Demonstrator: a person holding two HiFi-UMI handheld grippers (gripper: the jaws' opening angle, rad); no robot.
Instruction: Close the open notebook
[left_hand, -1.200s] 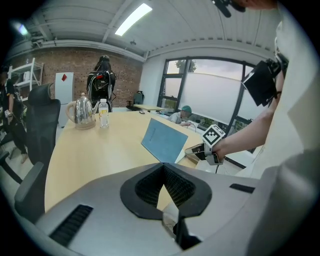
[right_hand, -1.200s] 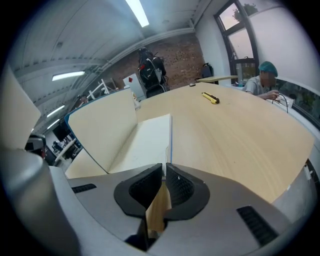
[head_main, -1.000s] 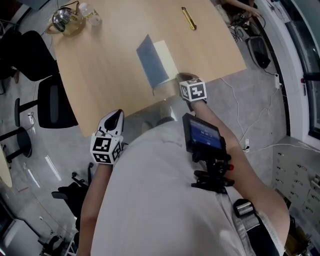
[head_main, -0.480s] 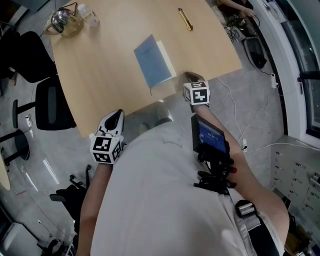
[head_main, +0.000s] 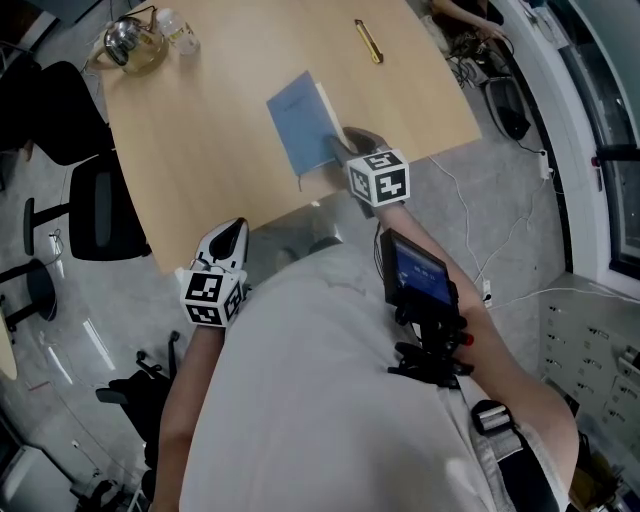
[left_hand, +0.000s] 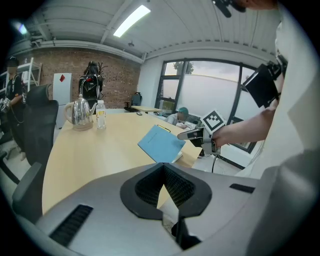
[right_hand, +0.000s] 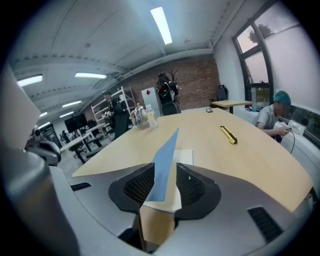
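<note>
Blue-covered notebook (head_main: 300, 125): its half-raised cover stands ungripped between the parted jaws of our right gripper (right_hand: 164, 182); our left gripper (left_hand: 162, 192), closed and empty, hangs well apart.

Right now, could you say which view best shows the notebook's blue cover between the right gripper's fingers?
The right gripper view: the blue cover stands raised between its parted fingers. Head view shows it from above; left gripper view, distantly.

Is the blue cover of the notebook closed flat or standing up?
Standing up: the blue cover rises tilted above the white pages, between the parted jaws of the right hand-held gripper.
</note>
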